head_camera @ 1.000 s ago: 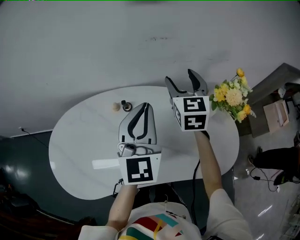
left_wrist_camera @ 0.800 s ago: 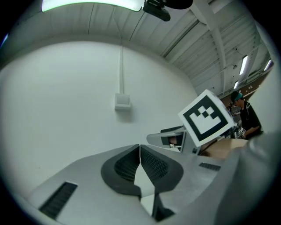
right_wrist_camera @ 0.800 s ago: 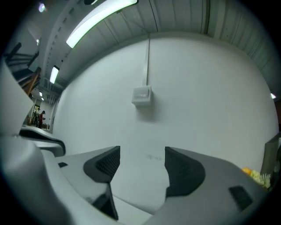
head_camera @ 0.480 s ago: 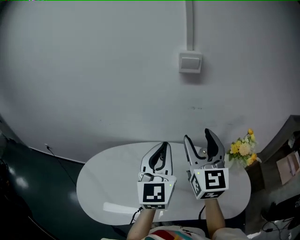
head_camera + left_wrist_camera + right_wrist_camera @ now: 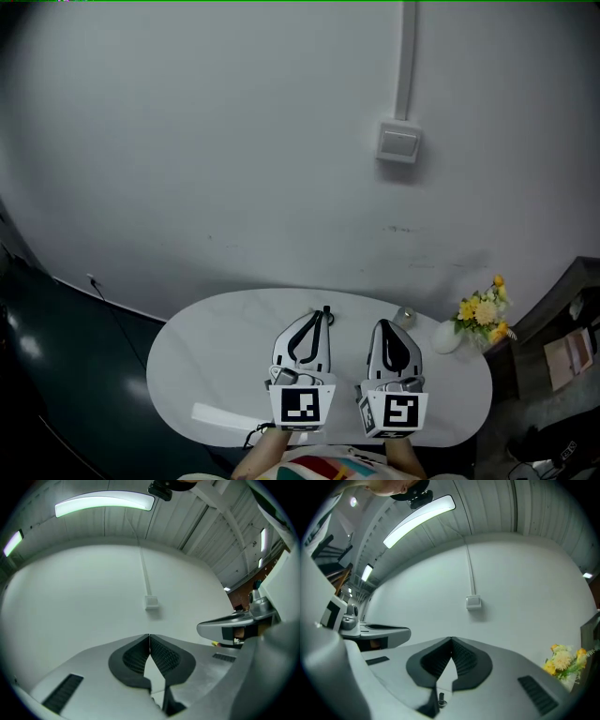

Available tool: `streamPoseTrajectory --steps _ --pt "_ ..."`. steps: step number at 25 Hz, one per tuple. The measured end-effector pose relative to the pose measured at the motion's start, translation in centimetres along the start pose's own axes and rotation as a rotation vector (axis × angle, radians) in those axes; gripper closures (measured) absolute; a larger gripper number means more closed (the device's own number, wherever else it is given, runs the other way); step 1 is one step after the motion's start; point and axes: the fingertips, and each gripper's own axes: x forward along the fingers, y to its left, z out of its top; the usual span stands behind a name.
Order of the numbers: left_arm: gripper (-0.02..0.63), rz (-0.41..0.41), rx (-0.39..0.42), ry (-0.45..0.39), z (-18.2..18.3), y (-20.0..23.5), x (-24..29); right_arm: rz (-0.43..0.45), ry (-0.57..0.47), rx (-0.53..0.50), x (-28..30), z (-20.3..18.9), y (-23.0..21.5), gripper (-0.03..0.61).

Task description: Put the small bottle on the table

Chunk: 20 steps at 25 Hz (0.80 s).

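I cannot make out the small bottle in any view; where it stood on the white oval table [image 5: 206, 356] is hidden behind my left gripper [image 5: 323, 314]. That gripper hovers over the table's middle with its jaws shut and empty. In the left gripper view the left gripper [image 5: 149, 637] points at the bare wall, pads touching. My right gripper [image 5: 386, 325] is beside it, level with it; its jaws have just been closing with nothing between them. The right gripper [image 5: 451, 640] also faces the wall, shut and empty.
A small grey round object [image 5: 405, 316] lies on the table just right of the right gripper. A white vase [image 5: 447, 337] with yellow flowers [image 5: 483, 312] stands at the table's right end. A wall switch [image 5: 398, 142] and conduit are on the wall behind.
Both grippers have drawn back towards me and risen. The right jaws went from wide open to shut, empty. My head tilted up, so more wall shows; the dark bottle and beige object have dropped from sight.
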Motion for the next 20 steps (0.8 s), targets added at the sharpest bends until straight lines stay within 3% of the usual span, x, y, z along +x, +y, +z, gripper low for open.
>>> streamPoseTrajectory --steps 8,20 --pt "0.597 -0.002 -0.029 0.074 -3.9 -0.9 -0.9 0.05 0.128 -0.051 -1.7 -4.9 2.0 0.568" --pt "0.597 -0.027 -0.043 0.104 -5.0 -2.0 -0.2 0.041 0.149 -0.027 -1.9 -5.8 1.1 0.568"
